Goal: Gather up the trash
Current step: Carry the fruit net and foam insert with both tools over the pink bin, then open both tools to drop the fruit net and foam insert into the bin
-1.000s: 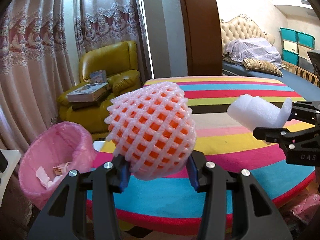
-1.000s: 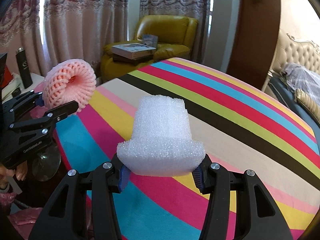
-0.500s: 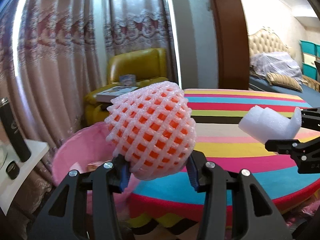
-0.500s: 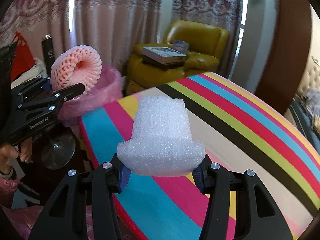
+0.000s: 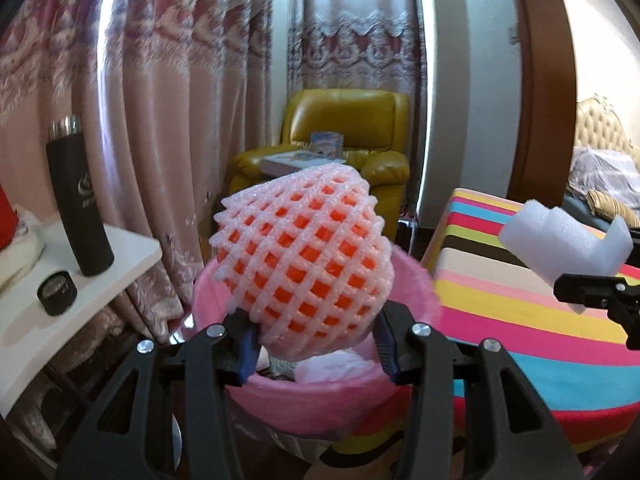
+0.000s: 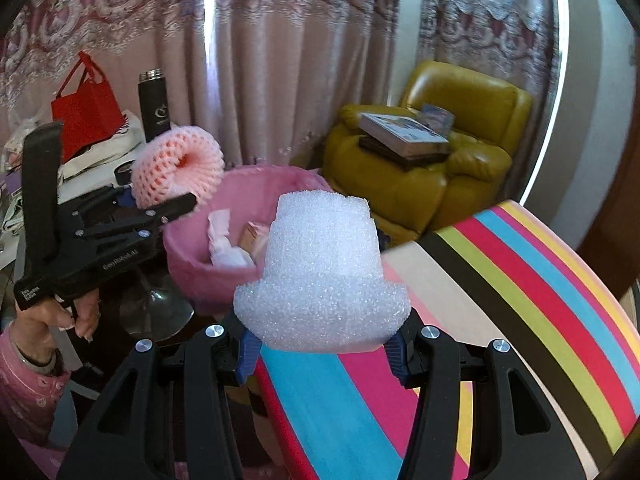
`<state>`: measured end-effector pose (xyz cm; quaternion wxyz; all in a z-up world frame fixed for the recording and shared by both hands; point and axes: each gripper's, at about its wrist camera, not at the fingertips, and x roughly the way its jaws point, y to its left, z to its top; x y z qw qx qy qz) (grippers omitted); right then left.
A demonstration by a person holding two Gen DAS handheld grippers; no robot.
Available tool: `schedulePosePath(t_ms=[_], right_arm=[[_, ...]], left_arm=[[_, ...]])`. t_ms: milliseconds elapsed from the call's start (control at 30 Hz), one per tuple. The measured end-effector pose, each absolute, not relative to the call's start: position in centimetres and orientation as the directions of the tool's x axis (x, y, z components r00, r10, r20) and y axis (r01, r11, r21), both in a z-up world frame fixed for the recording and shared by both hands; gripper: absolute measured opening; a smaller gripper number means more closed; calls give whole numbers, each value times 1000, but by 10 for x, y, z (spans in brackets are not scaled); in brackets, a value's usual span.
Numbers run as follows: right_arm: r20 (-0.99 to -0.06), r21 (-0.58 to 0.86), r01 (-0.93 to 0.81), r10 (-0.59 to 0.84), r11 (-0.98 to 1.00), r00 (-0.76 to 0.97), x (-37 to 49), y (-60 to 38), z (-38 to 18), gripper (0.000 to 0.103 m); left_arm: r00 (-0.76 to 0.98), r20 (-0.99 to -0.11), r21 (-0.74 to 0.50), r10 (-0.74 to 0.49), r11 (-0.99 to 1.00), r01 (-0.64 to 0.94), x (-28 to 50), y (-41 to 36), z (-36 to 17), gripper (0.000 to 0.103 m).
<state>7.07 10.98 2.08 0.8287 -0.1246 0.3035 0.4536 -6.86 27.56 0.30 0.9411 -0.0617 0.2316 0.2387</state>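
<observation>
Left hand-held gripper (image 5: 316,354) grips a pink foam fruit net (image 5: 302,256) over the pink bin (image 5: 320,404), while the right hand-held gripper (image 6: 322,356) clamps white foam (image 6: 322,276).

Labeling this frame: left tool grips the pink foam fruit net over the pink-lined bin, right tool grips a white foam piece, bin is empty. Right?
One thing is wrong: the bin is not empty. The right wrist view shows crumpled paper and other scraps inside it. The rest holds: the left tool grips the fruit net over the bin, and the right tool grips the white foam piece.
</observation>
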Motion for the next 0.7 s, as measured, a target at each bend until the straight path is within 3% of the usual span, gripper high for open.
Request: schedulePosePath(t_ms=[500,633,667,700], right_arm=[[-616,109,-851,707,514,348,117,201,17,50],[-600,127,-881,743,456,297,121,212,13,52],[-596,127,-880,744,458,301,122,211,13,66],[-579,139,-873,753,467,312,123,207,14,73]], left_arm=[[755,-500,9,425,874,-486,-42,317,-7,47],[752,-501,29,428,877,-480,-36,325,-11,61],[748,-497,43,441,873,-486,-36,326,-12,71],[746,-492,51,449,870,-490,-37,325,-13,76]])
